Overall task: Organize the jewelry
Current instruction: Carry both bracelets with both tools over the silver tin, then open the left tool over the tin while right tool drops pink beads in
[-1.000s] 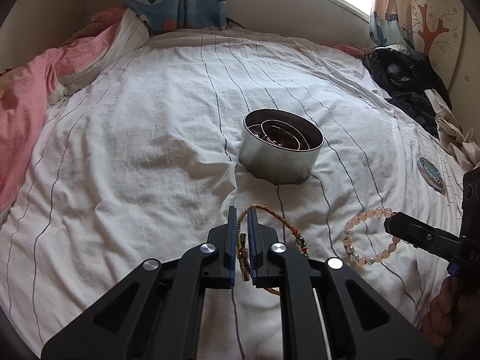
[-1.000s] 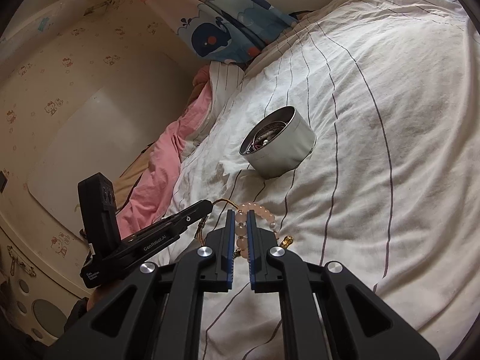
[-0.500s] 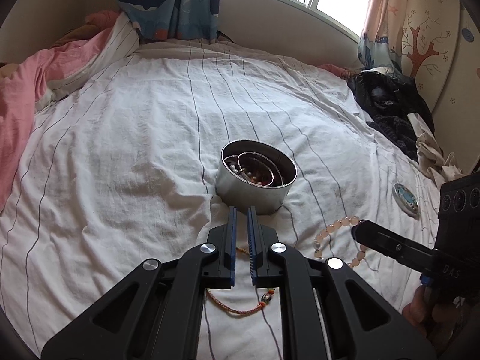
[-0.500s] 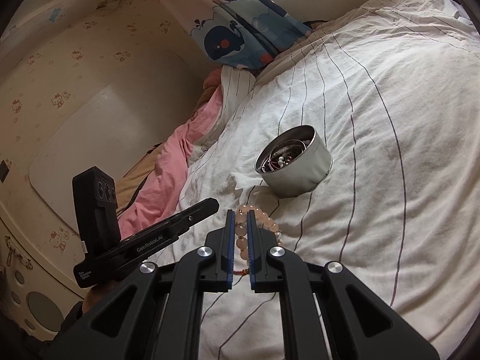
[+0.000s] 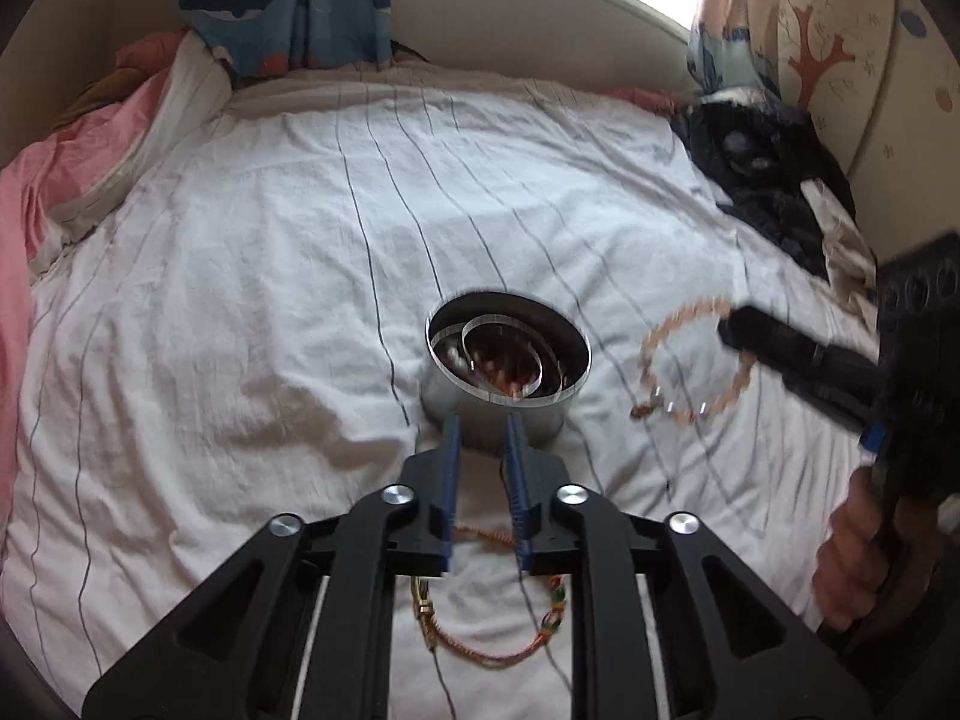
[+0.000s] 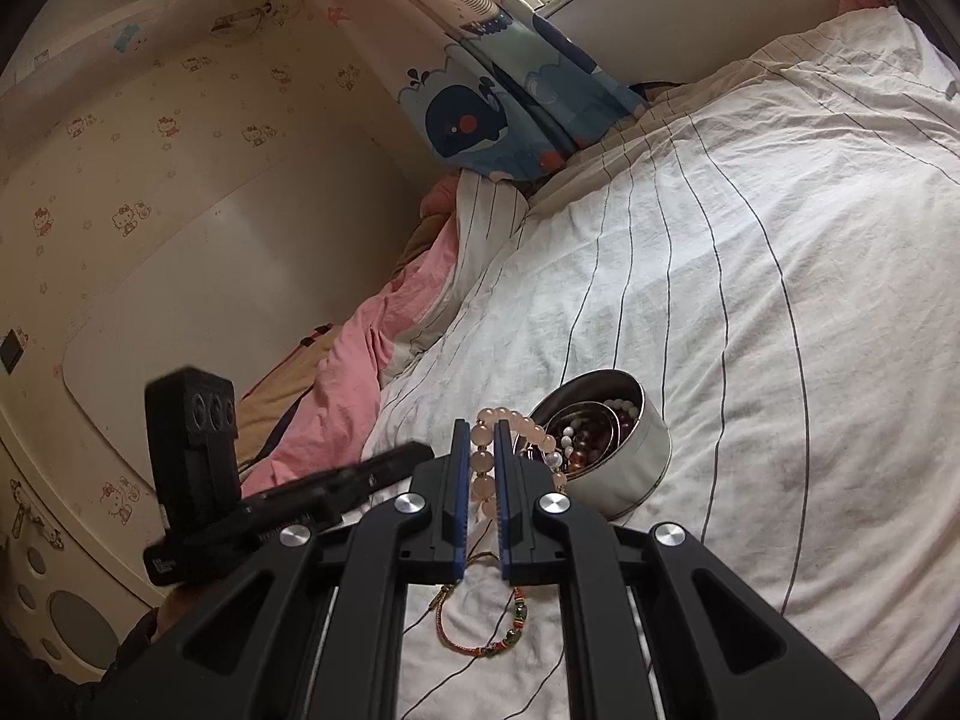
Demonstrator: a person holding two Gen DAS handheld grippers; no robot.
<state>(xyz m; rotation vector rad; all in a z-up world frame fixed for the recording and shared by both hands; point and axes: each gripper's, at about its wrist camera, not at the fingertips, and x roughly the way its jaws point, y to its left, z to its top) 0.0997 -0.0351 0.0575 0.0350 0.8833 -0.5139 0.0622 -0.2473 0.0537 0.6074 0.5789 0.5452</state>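
Beads could spill: right claw [image 6: 482, 456] pinches pink bracelet [image 6: 521, 420] short of tin [image 6: 624, 480]; left claw [image 5: 483, 444] hangs released, empty.

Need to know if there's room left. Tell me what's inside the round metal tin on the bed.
The metal tin holds nested rings or bangles and mixed beads, dark red and pale. Its floor and anything beneath that pile are hidden, and the left wrist view is blurred.
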